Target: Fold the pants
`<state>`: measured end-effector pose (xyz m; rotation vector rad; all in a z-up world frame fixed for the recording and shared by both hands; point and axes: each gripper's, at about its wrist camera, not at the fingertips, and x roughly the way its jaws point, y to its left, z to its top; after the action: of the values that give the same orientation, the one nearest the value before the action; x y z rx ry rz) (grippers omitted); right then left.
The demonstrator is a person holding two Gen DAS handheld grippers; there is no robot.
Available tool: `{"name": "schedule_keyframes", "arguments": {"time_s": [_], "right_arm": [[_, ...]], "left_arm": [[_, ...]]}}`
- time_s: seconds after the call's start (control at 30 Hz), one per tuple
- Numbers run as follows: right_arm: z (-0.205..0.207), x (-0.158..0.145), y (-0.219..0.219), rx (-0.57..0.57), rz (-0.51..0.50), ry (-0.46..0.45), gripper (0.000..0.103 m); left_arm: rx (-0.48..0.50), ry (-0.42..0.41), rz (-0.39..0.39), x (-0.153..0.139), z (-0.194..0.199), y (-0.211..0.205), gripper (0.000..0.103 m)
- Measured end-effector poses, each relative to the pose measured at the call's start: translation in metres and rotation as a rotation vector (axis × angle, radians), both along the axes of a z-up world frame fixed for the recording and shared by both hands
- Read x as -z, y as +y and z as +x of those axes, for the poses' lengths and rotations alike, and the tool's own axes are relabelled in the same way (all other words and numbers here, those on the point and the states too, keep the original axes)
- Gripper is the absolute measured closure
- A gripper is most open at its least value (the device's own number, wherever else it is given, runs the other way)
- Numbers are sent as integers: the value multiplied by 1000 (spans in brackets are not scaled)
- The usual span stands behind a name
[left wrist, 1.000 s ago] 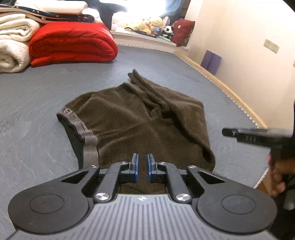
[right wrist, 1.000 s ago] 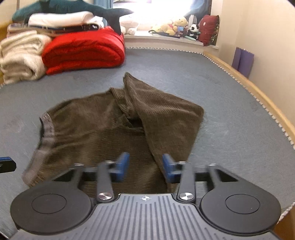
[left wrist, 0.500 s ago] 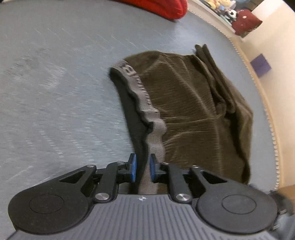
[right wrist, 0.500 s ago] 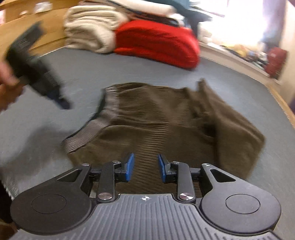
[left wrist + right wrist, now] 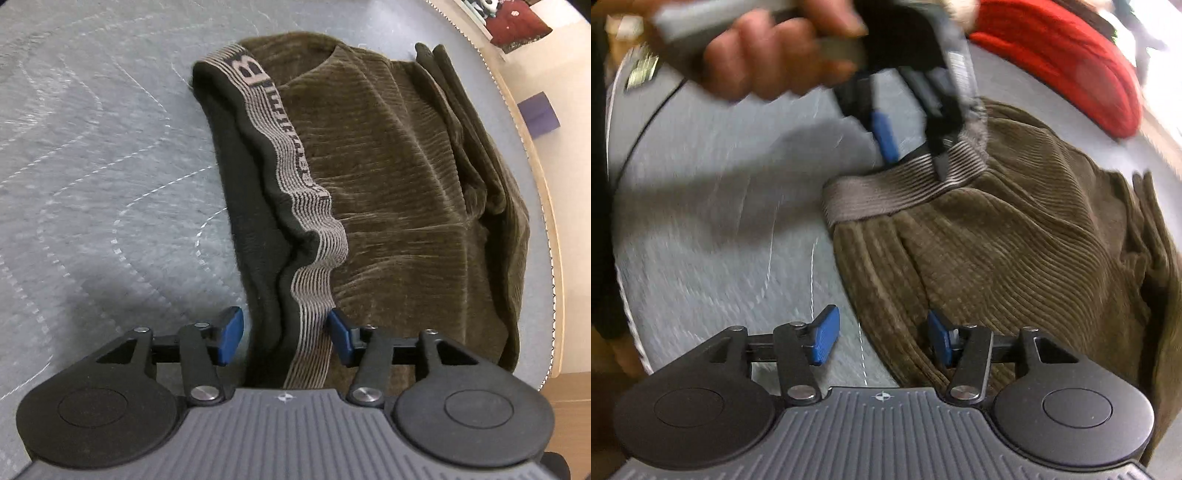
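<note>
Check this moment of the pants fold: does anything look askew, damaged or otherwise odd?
Nothing damaged. The brown pants lie rumpled, their striped waistband wavy and rolled over, and one leg bunches in folds along the far edge. The left gripper and right gripper, jaws just opening, straddle the cloth without pinching.

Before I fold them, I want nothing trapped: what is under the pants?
The brown pants lie on a grey quilted surface, bare all round them. The waistband gapes, showing only dark lining. Whatever lies beneath the cloth itself is covered.
</note>
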<state>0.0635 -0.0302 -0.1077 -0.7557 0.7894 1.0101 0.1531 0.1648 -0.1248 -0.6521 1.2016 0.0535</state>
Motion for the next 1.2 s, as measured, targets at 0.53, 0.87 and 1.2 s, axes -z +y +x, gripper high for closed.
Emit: {"name": "schedule_keyframes", "arguments": {"time_s": [0.53,0.87,1.2], "right_arm": [[-15,-29,13,-70,72,-75,98],[-96,-60,57,-309,174,-80,103],[-73,-27,43,-214,-48,-127,59]], "left_arm": [[40,-176,155,-44,-15,-8,88],[-12,-214,167,-76,-99,37,91],[-99,-2,166,-58,-121,89,84]]}}
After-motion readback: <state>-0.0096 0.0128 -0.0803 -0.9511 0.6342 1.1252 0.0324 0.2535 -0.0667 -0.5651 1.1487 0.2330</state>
